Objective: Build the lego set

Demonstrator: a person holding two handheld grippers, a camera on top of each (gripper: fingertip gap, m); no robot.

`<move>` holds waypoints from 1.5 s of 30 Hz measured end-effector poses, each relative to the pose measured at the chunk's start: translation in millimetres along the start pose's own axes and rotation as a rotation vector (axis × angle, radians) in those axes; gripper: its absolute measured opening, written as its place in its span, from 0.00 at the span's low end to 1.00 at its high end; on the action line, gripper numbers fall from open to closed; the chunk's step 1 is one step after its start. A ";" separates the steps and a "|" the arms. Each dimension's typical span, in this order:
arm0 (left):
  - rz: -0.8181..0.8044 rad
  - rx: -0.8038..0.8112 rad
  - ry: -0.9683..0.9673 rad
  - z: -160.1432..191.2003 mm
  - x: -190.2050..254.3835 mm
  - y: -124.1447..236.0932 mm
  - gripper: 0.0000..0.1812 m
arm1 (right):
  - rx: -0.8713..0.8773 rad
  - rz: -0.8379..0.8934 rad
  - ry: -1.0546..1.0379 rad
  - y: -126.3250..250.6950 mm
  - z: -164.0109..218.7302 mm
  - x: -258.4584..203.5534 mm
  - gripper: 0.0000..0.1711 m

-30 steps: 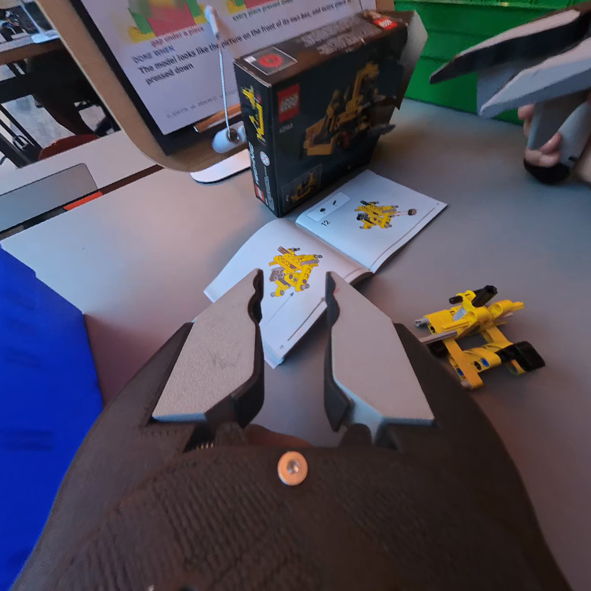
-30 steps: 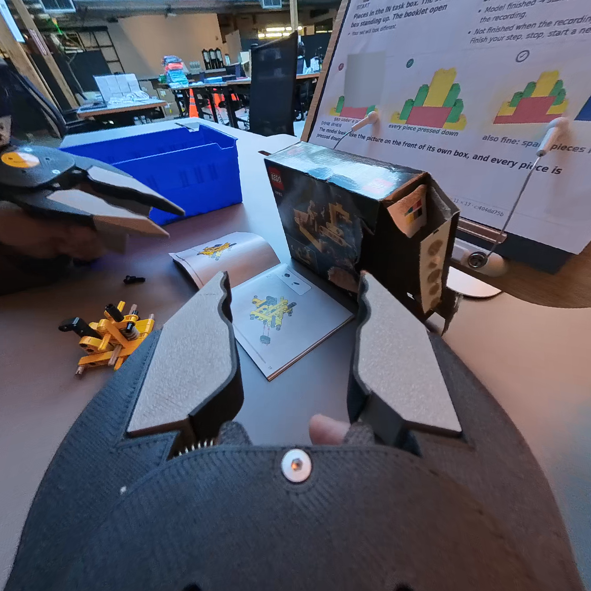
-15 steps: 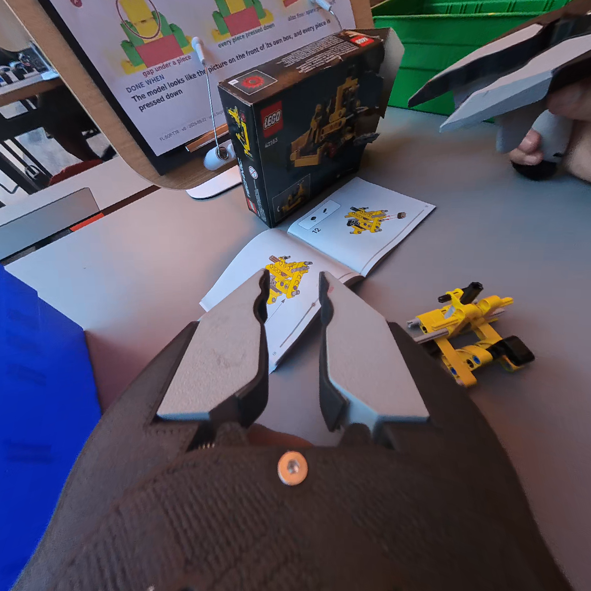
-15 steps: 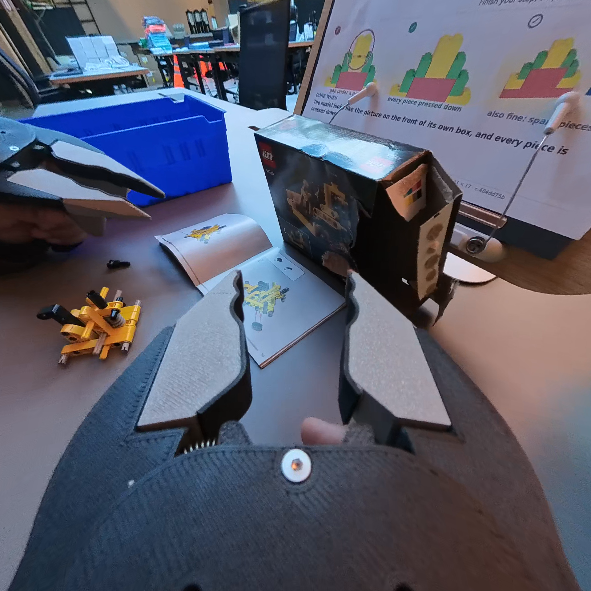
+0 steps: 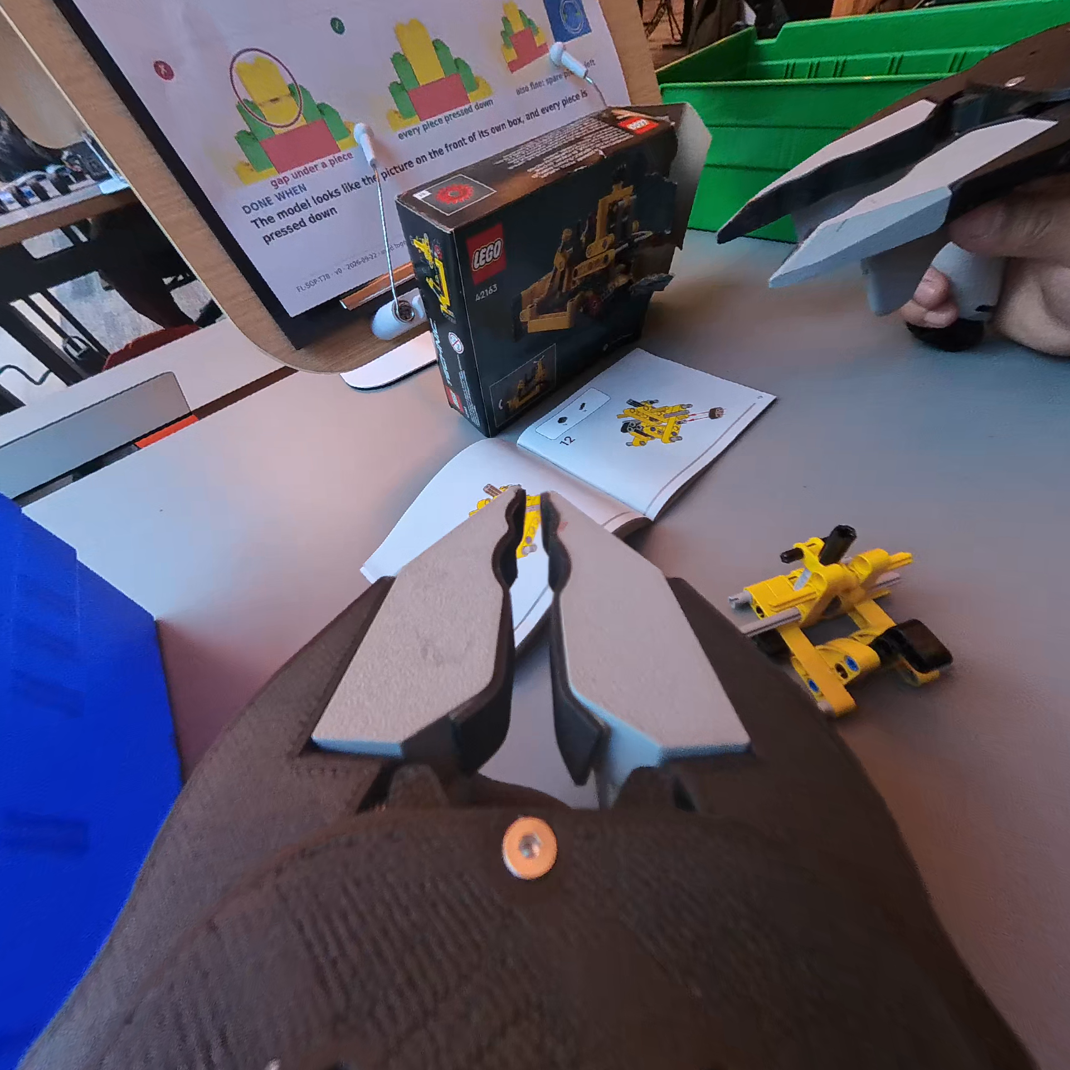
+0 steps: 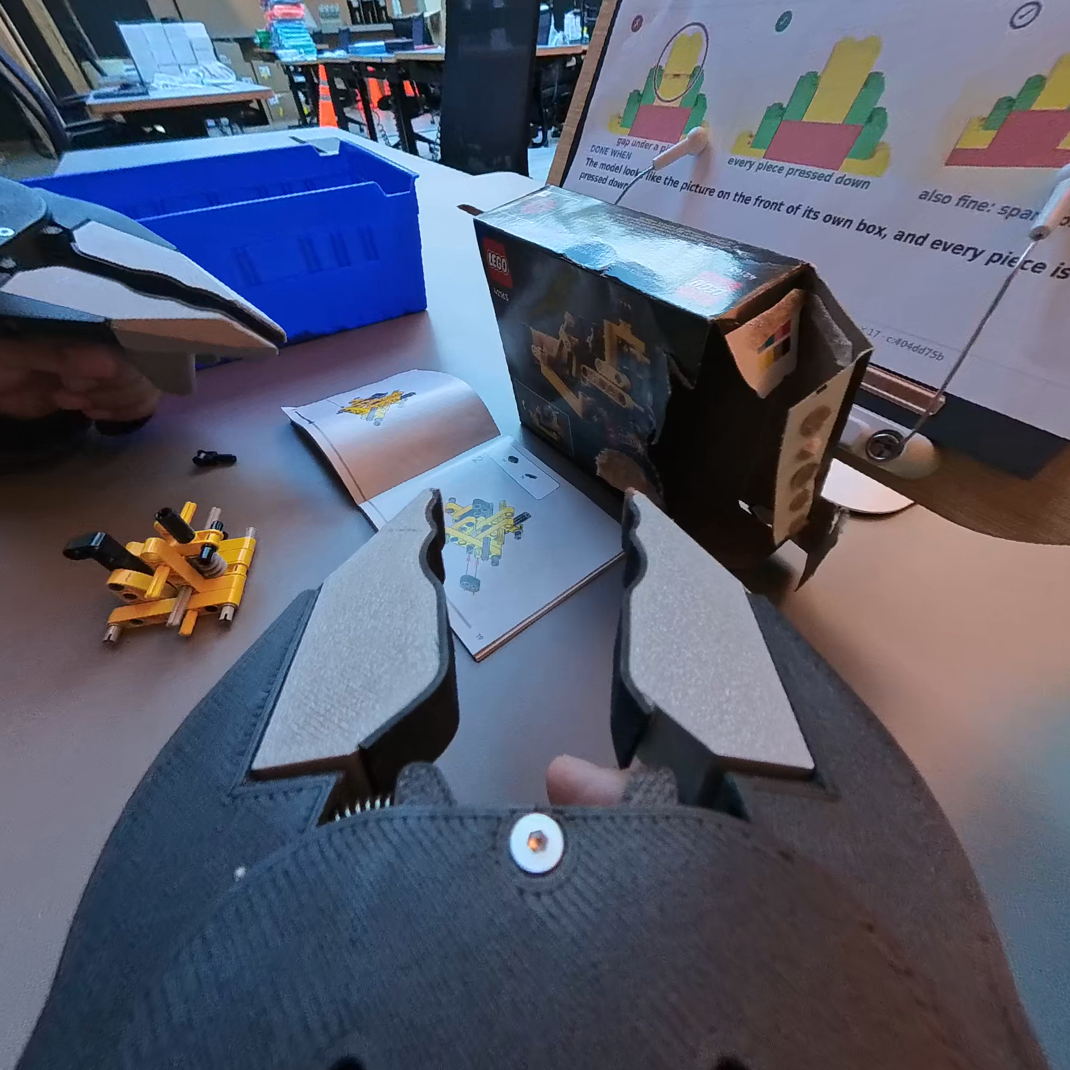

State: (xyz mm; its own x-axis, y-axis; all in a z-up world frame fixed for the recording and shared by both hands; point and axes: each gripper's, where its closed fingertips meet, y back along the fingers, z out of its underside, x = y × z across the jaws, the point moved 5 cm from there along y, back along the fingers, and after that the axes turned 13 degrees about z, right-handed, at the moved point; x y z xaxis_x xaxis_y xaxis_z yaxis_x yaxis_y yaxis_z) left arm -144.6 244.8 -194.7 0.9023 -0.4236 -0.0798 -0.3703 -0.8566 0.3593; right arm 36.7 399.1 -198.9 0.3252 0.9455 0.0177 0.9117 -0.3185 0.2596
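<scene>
Left wrist view, left to right: blue bin (image 5: 63,752) at the desk's (image 5: 243,521) left edge. Left claw (image 5: 534,502) in the air above the booklet (image 5: 642,457), fingers almost together, only a thin slit between the tips, holding nothing. Sign board (image 5: 370,145) stands at the far side, with the black box (image 5: 544,278) upright just in front of it. The booklet lies open, touching the box's near bottom edge. Yellow model (image 5: 834,614) lies on the desk to the right of the booklet, apart from it and near the left claw's right side. Its long axis runs from near-left to far-right; black lever (image 5: 822,541) sticks up at the far end, black block (image 5: 920,648) at the near right. Green bin (image 5: 810,104) at the far right corner. Right claw (image 5: 747,255) hangs above the desk at far right, fingers spread, empty, tips pointing left toward the box.

Right wrist view, left to right: left claw (image 6: 272,341) at the left edge, tips close together, pointing right. Model (image 6: 173,573) on the desk below it, flat, grey axle ends toward the camera, black lever pointing left. Small black pin (image 6: 214,458) lies loose beyond the model, between it and the left claw. Blue bin (image 6: 278,231) behind. Booklet (image 6: 463,492) at centre, box (image 6: 654,359) just right of it with its end flap torn open. Right claw (image 6: 530,504) wide open above the booklet's near page, gripping nothing.
</scene>
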 end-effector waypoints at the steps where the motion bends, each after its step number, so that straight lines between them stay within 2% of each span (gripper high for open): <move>1: 0.004 -0.001 -0.001 0.3 0.5 -0.4 0.02 | -0.001 -0.002 0.001 0.0 0.1 -0.2 0.34; 18: 0.008 -0.004 -0.007 1.1 3.6 -4.0 0.02 | -0.019 -0.010 0.015 -1.8 1.6 -2.6 0.32; 24: 0.014 0.006 -0.003 -1.2 10.8 -11.5 0.02 | -0.020 -0.043 0.066 -0.2 2.9 -9.9 0.18; 29: 0.016 0.009 -0.018 -2.4 13.3 -11.1 0.02 | -0.042 0.003 0.107 1.3 6.6 -6.7 0.00; 34: 0.015 0.020 -0.017 -4.2 13.0 -8.5 0.02 | -0.039 0.134 0.109 4.3 7.1 6.6 0.00; 45: 0.038 0.051 -0.043 -12.7 22.6 -1.4 0.03 | -0.080 0.184 0.114 2.7 11.4 11.7 0.00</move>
State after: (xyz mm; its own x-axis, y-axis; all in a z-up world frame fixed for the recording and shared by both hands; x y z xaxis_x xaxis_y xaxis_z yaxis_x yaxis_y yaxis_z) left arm -120.9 240.2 -185.2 0.8774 -0.4675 -0.1076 -0.4159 -0.8531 0.3152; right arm 45.8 408.6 -209.0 0.4495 0.8750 0.1797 0.8154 -0.4841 0.3176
